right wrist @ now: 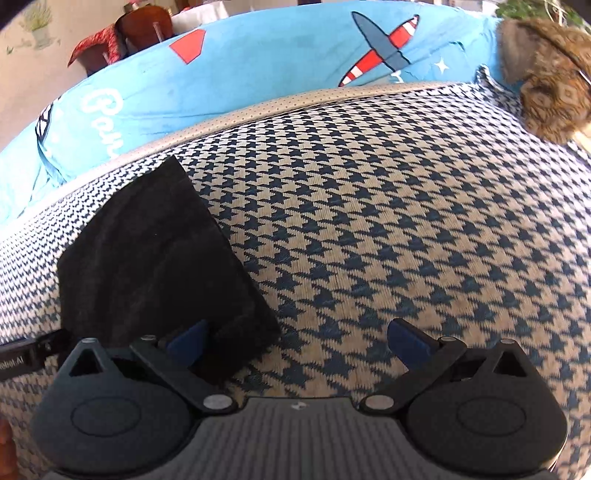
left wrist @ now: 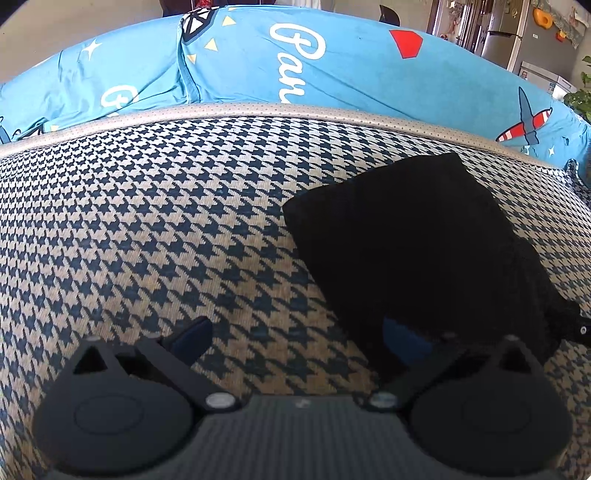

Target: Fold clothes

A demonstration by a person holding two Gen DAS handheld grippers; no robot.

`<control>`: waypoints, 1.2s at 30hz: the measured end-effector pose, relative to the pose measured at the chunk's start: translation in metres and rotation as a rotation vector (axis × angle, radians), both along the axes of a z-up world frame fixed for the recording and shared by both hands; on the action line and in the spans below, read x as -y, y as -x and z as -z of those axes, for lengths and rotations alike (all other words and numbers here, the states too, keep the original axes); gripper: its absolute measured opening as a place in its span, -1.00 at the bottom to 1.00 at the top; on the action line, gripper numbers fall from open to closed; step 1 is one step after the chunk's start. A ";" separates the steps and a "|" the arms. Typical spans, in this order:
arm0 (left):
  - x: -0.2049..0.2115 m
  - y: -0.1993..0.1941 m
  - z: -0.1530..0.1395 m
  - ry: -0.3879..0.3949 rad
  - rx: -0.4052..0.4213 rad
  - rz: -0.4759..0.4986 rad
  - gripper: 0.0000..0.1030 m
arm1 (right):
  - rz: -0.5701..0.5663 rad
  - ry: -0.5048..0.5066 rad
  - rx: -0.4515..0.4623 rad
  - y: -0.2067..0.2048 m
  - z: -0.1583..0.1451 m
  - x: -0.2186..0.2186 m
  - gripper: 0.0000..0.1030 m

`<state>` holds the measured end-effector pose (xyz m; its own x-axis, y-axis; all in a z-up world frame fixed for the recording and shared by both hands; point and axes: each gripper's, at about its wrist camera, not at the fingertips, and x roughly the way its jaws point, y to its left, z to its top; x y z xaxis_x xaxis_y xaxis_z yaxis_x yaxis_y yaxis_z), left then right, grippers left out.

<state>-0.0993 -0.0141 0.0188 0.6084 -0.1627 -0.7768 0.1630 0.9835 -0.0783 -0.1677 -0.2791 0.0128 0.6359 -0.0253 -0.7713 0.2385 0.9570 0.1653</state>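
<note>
A folded black garment [left wrist: 413, 240] lies flat on a houndstooth cushion [left wrist: 166, 221]. In the left wrist view it sits right of centre, and my left gripper [left wrist: 299, 336] stands open with its right blue fingertip over the cloth's near edge and its left fingertip over bare cushion. In the right wrist view the same black garment [right wrist: 155, 258] lies at the left. My right gripper [right wrist: 299, 339] is open too, its left fingertip at the garment's near corner and its right one over the houndstooth cushion [right wrist: 406, 221]. Neither gripper holds anything.
A blue printed sheet [left wrist: 295, 66] with planes and white lettering rises behind the cushion. A brown patterned fabric item [right wrist: 546, 92] lies at the far right corner. The other gripper's black body [right wrist: 22, 354] shows at the left edge. A fridge [left wrist: 513, 33] stands far right.
</note>
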 end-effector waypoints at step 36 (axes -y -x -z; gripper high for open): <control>0.003 0.081 0.011 -0.101 -0.012 0.068 1.00 | -0.093 0.178 -0.023 0.087 0.018 -0.064 1.00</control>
<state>-0.1804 -0.0172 0.0079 0.5890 -0.1240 -0.7986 0.2292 0.9732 0.0180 -0.2545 -0.2150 -0.0047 0.6243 -0.1039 -0.7743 0.1491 0.9887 -0.0124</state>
